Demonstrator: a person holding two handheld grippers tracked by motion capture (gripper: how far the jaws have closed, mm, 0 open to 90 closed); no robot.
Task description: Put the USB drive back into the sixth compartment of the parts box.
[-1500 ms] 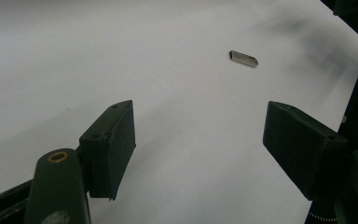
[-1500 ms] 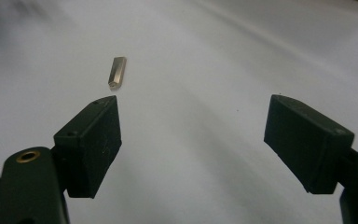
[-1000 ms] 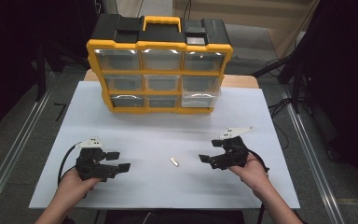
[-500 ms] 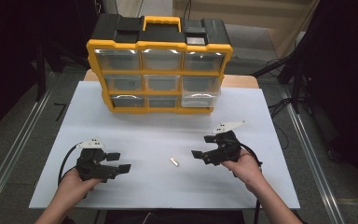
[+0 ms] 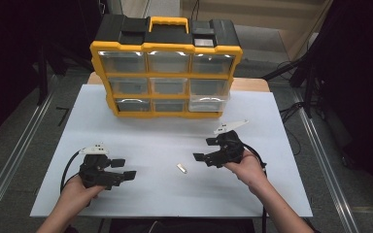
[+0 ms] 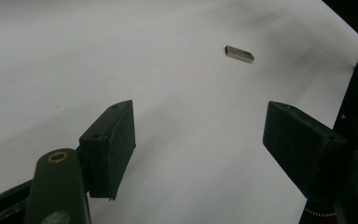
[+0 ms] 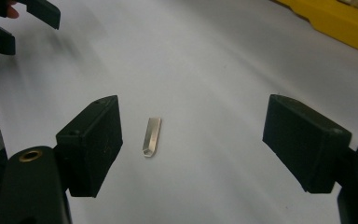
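A small flat silver metal piece [image 5: 181,168] lies on the white table top [image 5: 150,136], between the two hands. My right gripper [image 5: 204,149] hovers just right of it and a little farther back, open and pointing left. In the right gripper view the piece [image 7: 152,136] lies ahead between the wide-open jaws of that gripper [image 7: 191,149], nearer the left jaw. My left gripper [image 5: 124,168] rests at the front left, open, pointing right at the piece from a distance. In the left gripper view the piece [image 6: 239,54] lies well beyond the spread jaws of this gripper [image 6: 200,140].
A yellow and black drawer organizer [image 5: 165,77] with clear drawers stands at the back of the table; its yellow base [image 7: 335,23] shows in the right gripper view. Cables trail from both grippers. The left gripper [image 7: 23,18] appears far off in the right gripper view.
My right gripper has moved left and slightly back, closing in on the metal piece. The left gripper and the piece have stayed where they were.
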